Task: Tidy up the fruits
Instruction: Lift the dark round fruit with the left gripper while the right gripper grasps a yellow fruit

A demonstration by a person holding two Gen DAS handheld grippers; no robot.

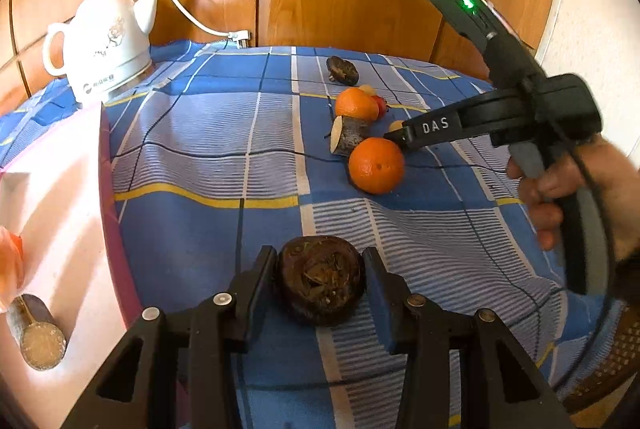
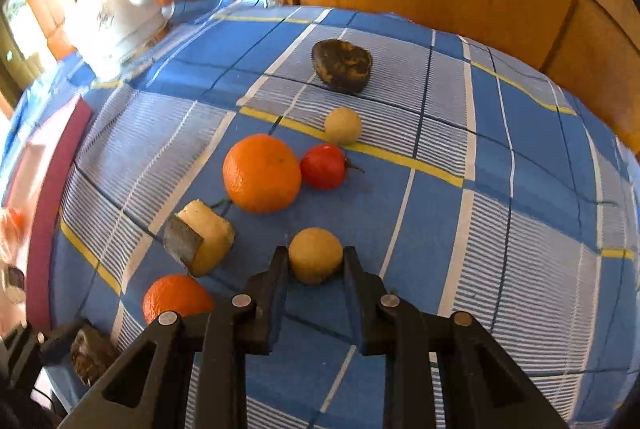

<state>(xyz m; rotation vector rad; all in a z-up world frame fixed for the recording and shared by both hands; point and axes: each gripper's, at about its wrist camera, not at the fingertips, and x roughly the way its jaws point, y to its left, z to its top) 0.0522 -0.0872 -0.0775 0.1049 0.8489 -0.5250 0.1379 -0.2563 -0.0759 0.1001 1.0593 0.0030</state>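
Left gripper [image 1: 320, 279]: bottom centre of the left wrist view, jaws closed on a dark brown fruit [image 1: 320, 279], one pad against each flank, stem scar facing the lens
Right gripper [image 2: 316, 261]: bottom centre of the right wrist view, jaws closed onto a small tan round fruit [image 2: 316, 255], both pads touching its sides
Tan fruit's lie: directly between the fingertips, resting on the blue checked cloth [image 2: 500, 189]; being round, it has no long axis to line up with
Neighbours: a cut pale chunk with grey rind [image 2: 200, 237] just to the left of the tan fruit; an orange [image 2: 262, 173] and a red fruit [image 2: 323, 166] touching each other above it; a second orange [image 2: 176, 297] at lower left
Farther off: another tan ball [image 2: 343, 126] and a second dark fruit [image 2: 342, 66] towards the upper centre
Pink tray [image 1: 60, 197]: left edge of the left wrist view, already holding a cut piece [image 1: 38, 333]
Nearer hand: the left gripper sits closer to the tray, the right must cross the whole fruit cluster
Likely next: lift both fruits clear and carry them leftward to the tray
Risk: the round fruit may roll out of a light pinch
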